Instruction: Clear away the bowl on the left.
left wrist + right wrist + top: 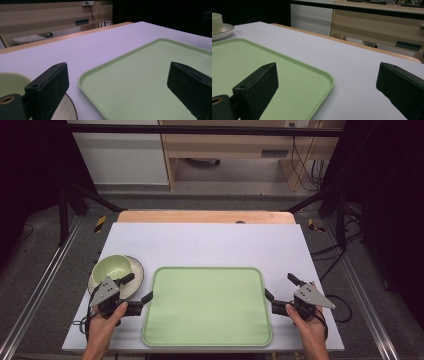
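A pale green tray lies flat at the near middle of the white table top. Left of it a light green bowl sits on a cream plate. My left gripper is held at the tray's left edge, open, with the tray's near corner between its jaws and nothing gripped. My right gripper is open at the tray's right edge; its jaws straddle the tray corner without touching it. The bowl and plate show far off in the right gripper view.
The white table top stretches bare behind the tray to a wooden strip. Dark frame posts and cables stand at both sides, and wooden furniture lies beyond the table.
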Motion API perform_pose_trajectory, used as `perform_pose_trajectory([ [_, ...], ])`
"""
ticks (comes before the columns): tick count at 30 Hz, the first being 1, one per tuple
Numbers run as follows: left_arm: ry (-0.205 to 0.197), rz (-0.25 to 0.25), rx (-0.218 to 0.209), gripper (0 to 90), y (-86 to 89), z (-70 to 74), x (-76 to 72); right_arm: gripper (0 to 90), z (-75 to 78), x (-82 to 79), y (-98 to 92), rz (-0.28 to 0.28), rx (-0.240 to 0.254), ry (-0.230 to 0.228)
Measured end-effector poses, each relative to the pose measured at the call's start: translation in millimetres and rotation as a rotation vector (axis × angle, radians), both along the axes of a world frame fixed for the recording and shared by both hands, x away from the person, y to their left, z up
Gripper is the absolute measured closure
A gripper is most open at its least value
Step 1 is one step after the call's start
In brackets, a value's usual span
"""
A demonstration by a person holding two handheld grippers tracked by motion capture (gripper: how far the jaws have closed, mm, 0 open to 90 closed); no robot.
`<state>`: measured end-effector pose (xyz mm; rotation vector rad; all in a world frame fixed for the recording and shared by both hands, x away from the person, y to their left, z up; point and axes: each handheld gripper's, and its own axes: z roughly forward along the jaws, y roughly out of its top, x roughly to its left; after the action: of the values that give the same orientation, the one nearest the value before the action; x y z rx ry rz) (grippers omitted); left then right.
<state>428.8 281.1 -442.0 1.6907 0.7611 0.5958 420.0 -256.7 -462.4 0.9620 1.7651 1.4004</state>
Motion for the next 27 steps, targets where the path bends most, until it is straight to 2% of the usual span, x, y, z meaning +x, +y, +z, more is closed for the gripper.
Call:
perform_pose_trajectory([
  [1, -0.017, 0.014, 0.005, 3.9, 4.4, 8.9, -0.1, 4.2, 0.2, -0.8, 0.3, -0.004, -0.001, 0.001],
  [2, -0.017, 0.014, 0.005, 3.9, 4.4, 8.9, -0.1, 4.2, 0.2, -0.8, 0.3, -0.004, -0.001, 0.001],
  [3, -0.019, 0.027, 0.006, 3.9, 8.2, 16.7, 2.1, 4.2, 0.0, -1.1, 0.6, -0.009, -0.004, 0.005],
  [5, -0.026, 0.046, 0.038, 3.9, 11.3, 24.7, 6.5, 4.4, -0.5, -1.0, 0.9, -0.007, -0.003, 0.014],
  [6, -0.026, 0.046, 0.038, 3.9, 11.3, 24.7, 6.5, 4.4, -0.5, -1.0, 0.9, -0.007, -0.003, 0.014],
  [7, -0.037, 0.058, 0.039, 3.9, 16.3, 31.9, 12.9, 4.5, 0.3, -1.6, 1.4, -0.005, -0.004, 0.02],
  [13, -0.056, 0.082, 0.045, 3.9, 23.1, 50.1, 30.7, 3.8, 1.7, -4.2, 0.2, -0.01, 0.003, 0.014],
  [15, -0.065, 0.078, 0.023, 3.9, 24.4, 58.8, 38.0, 3.5, 2.6, -5.4, -0.9, -0.021, 0.006, 0.009],
  [18, -0.067, 0.088, 0.016, 3.9, 26.9, 62.6, 43.2, 3.2, 3.1, -6.1, -0.9, -0.024, 0.012, 0.007],
  [21, -0.063, 0.119, 0.011, 4.0, 37.0, 64.0, 50.2, 3.3, 3.2, -6.8, 0.6, -0.023, 0.006, 0.011],
  [27, -0.051, 0.17, 0.019, 3.8, 54.9, 59.9, 46.3, 3.1, 5.0, -6.2, 6.5, -0.009, 0.004, 0.006],
])
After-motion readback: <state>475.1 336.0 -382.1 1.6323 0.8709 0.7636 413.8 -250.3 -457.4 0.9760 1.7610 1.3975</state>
